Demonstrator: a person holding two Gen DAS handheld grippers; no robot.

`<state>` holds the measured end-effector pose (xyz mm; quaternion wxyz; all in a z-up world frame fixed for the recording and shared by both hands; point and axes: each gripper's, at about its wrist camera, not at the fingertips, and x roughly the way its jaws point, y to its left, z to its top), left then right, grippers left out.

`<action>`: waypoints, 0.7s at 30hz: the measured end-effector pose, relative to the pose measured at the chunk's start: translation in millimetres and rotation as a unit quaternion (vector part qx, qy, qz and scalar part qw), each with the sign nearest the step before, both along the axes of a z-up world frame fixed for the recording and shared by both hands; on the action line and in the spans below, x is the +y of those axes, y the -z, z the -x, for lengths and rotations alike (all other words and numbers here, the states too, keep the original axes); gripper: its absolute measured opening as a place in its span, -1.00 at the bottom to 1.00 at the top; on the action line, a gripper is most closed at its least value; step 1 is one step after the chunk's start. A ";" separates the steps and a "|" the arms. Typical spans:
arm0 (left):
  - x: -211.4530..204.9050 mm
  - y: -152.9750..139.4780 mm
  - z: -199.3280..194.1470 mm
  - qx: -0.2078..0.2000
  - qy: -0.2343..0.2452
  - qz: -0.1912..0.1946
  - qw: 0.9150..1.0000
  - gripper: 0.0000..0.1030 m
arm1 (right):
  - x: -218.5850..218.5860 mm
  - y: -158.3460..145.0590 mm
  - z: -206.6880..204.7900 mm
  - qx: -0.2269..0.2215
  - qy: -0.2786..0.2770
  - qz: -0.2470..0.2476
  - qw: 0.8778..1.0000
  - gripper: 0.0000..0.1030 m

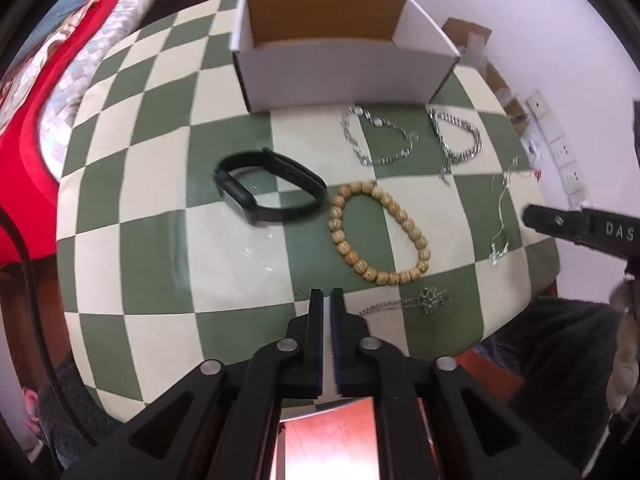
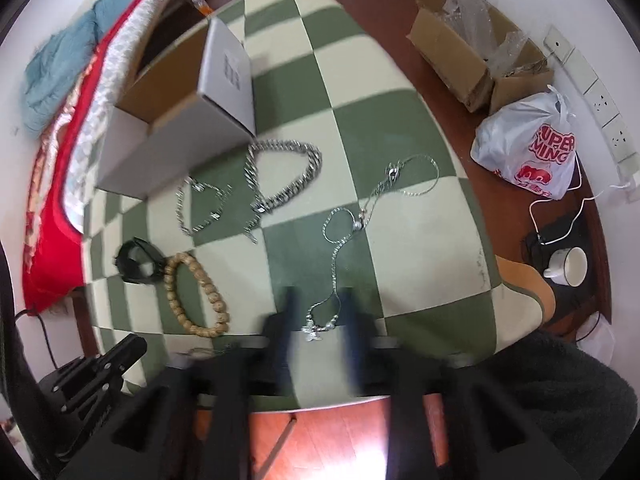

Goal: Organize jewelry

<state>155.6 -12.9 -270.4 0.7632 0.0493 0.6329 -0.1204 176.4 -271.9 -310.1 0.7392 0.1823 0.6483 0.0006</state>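
A: The right tool (image 2: 318,312) is open around the thin silver pendant chain (image 2: 334,264) at the counter's near edge.

B: It should close low on the pendant. The left tool (image 1: 326,300) is nearly closed, empty.

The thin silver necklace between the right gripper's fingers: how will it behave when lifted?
The thin silver necklace likely goes fully floppy, since it lies in loose curves. Its fine links look light and may slip from the open right hand-held gripper. The pendant end would probably dangle.
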 end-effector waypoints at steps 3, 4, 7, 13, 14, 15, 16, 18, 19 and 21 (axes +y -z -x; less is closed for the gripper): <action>-18.7 8.6 10.3 0.004 0.037 -0.014 0.999 -0.34 | -0.1 14.9 3.4 0.014 -0.001 0.012 1.000 -0.18; -23.7 11.8 11.7 0.008 0.048 -0.014 0.999 0.27 | -0.7 17.3 4.7 0.016 0.000 0.011 1.000 -0.18; -36.9 22.9 13.2 0.019 0.079 -0.032 0.996 0.53 | -3.6 20.1 11.2 0.020 0.004 0.015 1.000 -0.18; -42.2 40.8 17.9 0.034 0.087 -0.080 0.992 0.48 | -8.5 18.7 15.0 0.019 0.008 0.017 1.000 -0.18; -40.4 40.1 17.6 0.034 0.081 -0.068 0.994 0.30 | -8.6 19.1 14.5 0.020 0.009 0.016 1.000 -0.18; -39.4 39.2 17.2 0.037 0.077 -0.054 0.995 0.17 | -8.6 19.4 13.9 0.021 0.010 0.015 1.000 -0.18; -37.9 36.2 16.9 0.033 0.071 -0.050 0.996 -0.19 | -8.3 20.3 14.0 0.021 0.010 0.014 1.000 -0.18; -35.8 32.2 14.4 0.025 0.061 -0.052 0.996 -0.96 | -7.8 20.8 13.9 0.022 0.012 0.013 1.000 -0.18; -34.5 32.8 13.1 0.027 0.058 -0.053 0.997 -0.98 | -7.6 20.6 13.6 0.022 0.012 0.011 1.000 -0.18; -30.9 32.3 11.3 0.019 0.050 -0.060 0.997 -1.00 | -6.6 19.1 13.7 0.019 0.011 0.012 1.000 -0.18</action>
